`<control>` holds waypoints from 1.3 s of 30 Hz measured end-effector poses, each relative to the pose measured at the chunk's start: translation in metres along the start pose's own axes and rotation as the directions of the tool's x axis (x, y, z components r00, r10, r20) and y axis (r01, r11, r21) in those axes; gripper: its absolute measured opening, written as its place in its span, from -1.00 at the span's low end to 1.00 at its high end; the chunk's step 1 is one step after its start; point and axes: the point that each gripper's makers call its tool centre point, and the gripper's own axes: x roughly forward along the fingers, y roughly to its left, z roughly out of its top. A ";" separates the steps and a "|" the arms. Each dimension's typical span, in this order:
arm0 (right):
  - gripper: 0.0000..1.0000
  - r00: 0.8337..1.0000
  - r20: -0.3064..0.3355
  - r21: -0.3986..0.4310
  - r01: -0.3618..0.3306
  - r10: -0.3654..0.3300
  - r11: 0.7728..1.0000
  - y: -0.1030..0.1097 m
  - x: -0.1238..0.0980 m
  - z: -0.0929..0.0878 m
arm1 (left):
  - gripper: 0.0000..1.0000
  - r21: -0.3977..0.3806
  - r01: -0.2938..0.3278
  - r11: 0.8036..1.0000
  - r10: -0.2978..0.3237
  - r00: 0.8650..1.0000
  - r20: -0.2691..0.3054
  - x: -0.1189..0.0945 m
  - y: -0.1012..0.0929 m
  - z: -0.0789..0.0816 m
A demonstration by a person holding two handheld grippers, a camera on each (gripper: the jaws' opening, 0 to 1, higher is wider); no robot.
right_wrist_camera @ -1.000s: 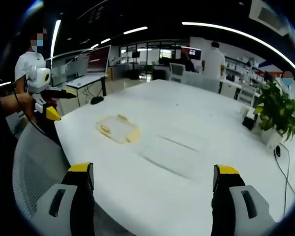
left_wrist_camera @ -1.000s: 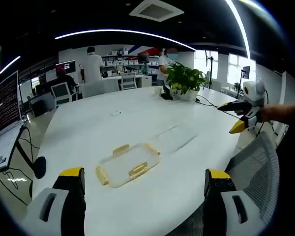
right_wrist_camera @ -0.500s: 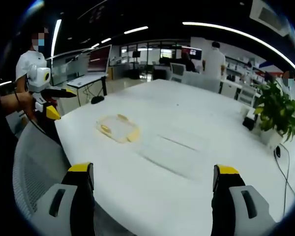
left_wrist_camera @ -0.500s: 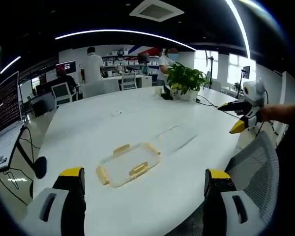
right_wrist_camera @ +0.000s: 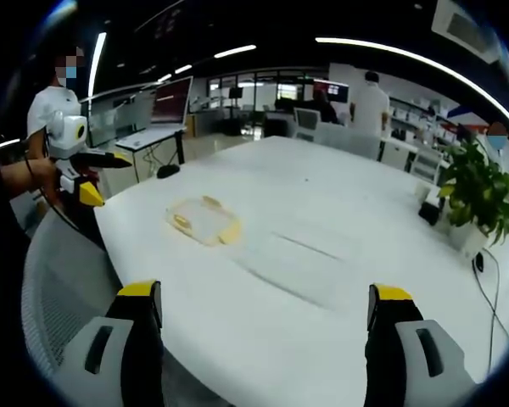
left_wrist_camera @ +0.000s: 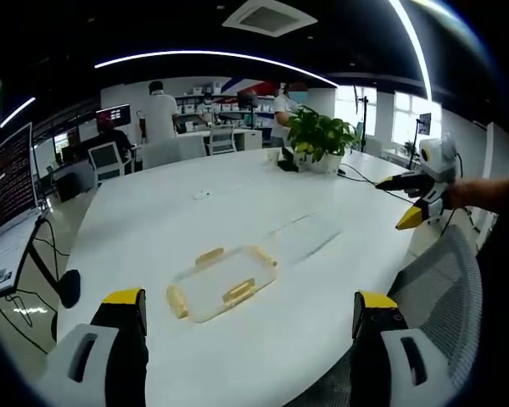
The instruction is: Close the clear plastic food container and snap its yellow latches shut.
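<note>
In the left gripper view, the left gripper (left_wrist_camera: pixel 246 326) has its yellow-tipped jaws spread wide with nothing between them, held above the near edge of a big white table (left_wrist_camera: pixel 237 203). The clear plastic food container (left_wrist_camera: pixel 222 282) lies flat on the table just ahead of the jaws, a little left of centre, with yellow latches (left_wrist_camera: pixel 238 292) along its sides; whether they are snapped down cannot be told. A potted plant (left_wrist_camera: pixel 320 137) stands at the far end of the table, and a grey mesh chair (left_wrist_camera: pixel 441 288) sits at the right edge. The right gripper (left_wrist_camera: pixel 414 201) comes in from the right, held off the table's edge, well apart from the container. In the right gripper view, the right gripper (right_wrist_camera: pixel 263 326) is likewise spread wide and empty over the table's (right_wrist_camera: pixel 322 220) near edge. The container (right_wrist_camera: pixel 204 221) rests toward the left part of the tabletop, well ahead of the jaws. The left gripper (right_wrist_camera: pixel 83 177) shows at the left, beyond the table's edge, near a chair back (right_wrist_camera: pixel 64 280). The plant (right_wrist_camera: pixel 479 195) stands at the right.
</note>
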 end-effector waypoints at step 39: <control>0.94 0.998 -0.040 -0.056 -0.045 0.043 0.997 0.000 0.010 0.009 | 0.98 0.024 0.018 1.000 -0.017 0.999 -0.028 0.002 0.008 -0.001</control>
